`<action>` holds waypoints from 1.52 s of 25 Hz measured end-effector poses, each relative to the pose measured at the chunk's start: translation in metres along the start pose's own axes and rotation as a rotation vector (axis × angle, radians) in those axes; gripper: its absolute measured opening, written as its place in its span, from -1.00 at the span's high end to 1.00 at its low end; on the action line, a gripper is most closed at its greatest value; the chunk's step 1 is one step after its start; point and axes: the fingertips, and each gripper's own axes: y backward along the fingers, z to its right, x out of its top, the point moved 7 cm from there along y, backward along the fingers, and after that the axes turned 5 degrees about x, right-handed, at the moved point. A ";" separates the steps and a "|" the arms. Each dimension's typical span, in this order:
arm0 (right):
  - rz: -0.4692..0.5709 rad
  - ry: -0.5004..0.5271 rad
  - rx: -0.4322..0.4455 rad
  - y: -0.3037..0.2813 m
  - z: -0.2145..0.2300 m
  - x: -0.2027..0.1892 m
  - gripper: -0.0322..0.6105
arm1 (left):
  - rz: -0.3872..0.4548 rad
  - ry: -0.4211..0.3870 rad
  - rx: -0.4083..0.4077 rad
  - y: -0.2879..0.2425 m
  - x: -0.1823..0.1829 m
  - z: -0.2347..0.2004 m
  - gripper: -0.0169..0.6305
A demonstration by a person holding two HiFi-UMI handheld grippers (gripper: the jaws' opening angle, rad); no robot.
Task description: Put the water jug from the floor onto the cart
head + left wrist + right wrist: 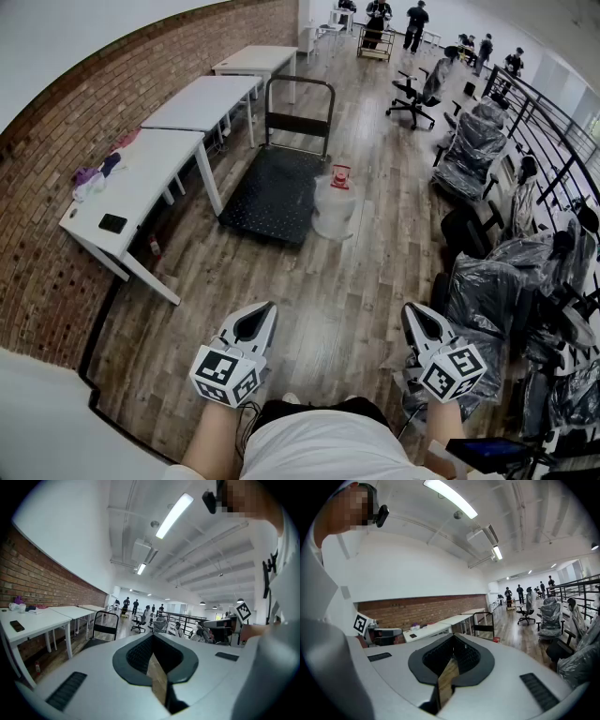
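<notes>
The water jug (pixel 334 208), clear with a red cap (pixel 340 176), stands on the wooden floor by the right edge of the black platform cart (pixel 275 194). The cart's upright handle (pixel 300 111) is at its far end. Both grippers are held low and near me, well short of the jug. My left gripper (pixel 265 313) is shut with nothing in it, and so is my right gripper (pixel 411 313). In the left gripper view the shut jaws (pixel 153 637) point toward the cart handle (pixel 105 625). The right gripper view shows shut jaws (pixel 453 634), the jug's red cap (pixel 496 640) and the cart handle (pixel 483 623).
White tables (pixel 141 178) line the brick wall on the left. Office chairs wrapped in plastic (pixel 469 150) stand along the black railing (pixel 539 112) on the right. One bare office chair (pixel 417 94) and several people (pixel 412 23) are far back.
</notes>
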 end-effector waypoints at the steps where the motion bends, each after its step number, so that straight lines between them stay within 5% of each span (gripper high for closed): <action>1: -0.003 0.003 0.005 -0.007 -0.008 -0.004 0.89 | -0.013 -0.006 0.008 0.003 -0.005 -0.008 0.95; 8: -0.063 0.005 0.023 -0.035 -0.035 -0.021 0.89 | -0.058 0.012 0.015 0.013 -0.026 -0.037 0.95; 19: -0.052 -0.027 0.051 -0.094 0.001 -0.016 0.89 | -0.053 0.020 0.039 -0.033 -0.010 -0.072 0.95; 38: 0.005 -0.076 0.075 -0.210 0.226 0.039 0.89 | -0.075 -0.034 0.124 -0.260 0.046 -0.085 0.95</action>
